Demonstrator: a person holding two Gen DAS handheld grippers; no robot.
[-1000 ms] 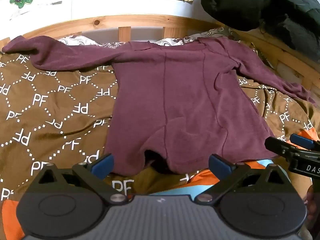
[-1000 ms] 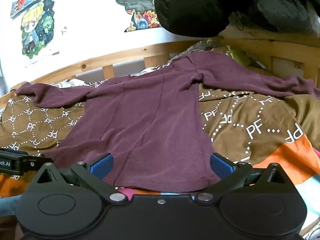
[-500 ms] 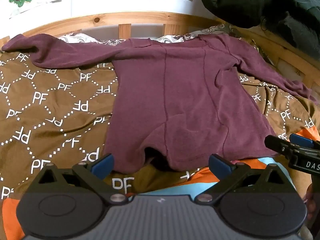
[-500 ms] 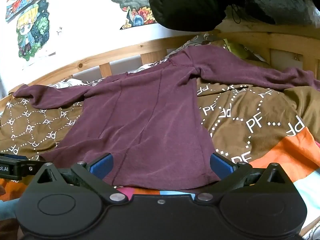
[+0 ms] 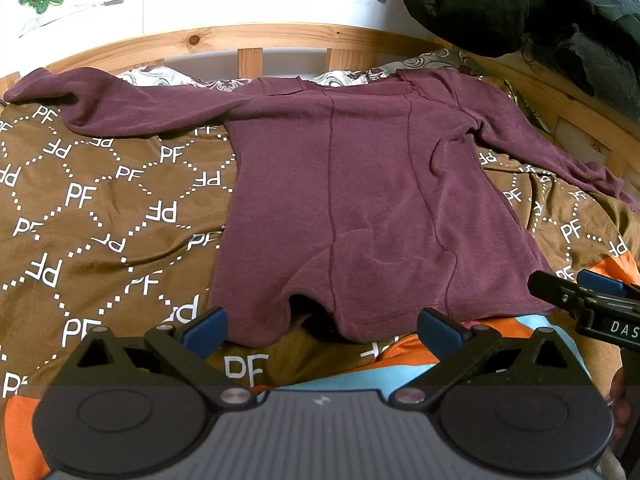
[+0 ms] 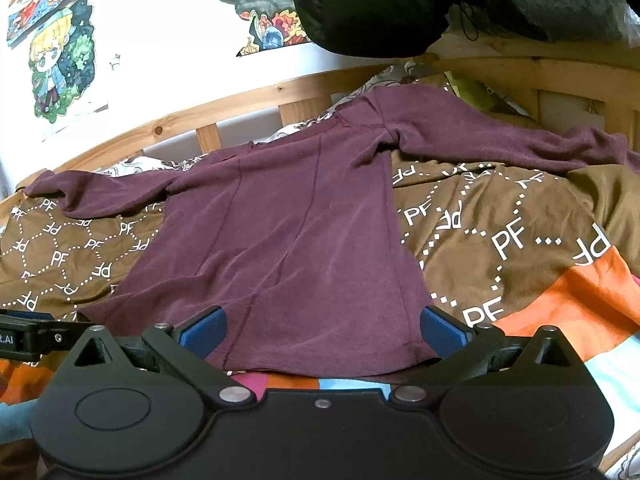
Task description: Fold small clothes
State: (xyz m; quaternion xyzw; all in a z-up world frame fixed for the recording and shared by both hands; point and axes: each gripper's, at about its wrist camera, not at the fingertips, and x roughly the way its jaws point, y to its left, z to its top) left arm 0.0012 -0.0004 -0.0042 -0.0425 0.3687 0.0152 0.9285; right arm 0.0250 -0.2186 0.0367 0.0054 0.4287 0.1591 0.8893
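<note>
A maroon long-sleeved top [image 5: 360, 192] [image 6: 288, 232] lies flat on the bed with both sleeves spread out to the sides. Its hem faces me and has a small dark bump in the middle. My left gripper [image 5: 322, 326] hovers open just short of the hem's left half, nothing between its blue pads. My right gripper [image 6: 322, 326] is open over the hem's right half, with fabric showing between the pads but not pinched. Each gripper's tip appears at the edge of the other's view.
The top rests on a brown blanket [image 5: 100, 220] printed with white "PF" letters, with orange and blue patches near me. A wooden bed rail [image 5: 248, 36] runs along the far side under a white wall with posters. Dark clothing [image 5: 520, 4] hangs at the upper right.
Both views have shifted slightly, showing a little more of the blanket and the spread top. Both grippers stay open; the top has not moved.
</note>
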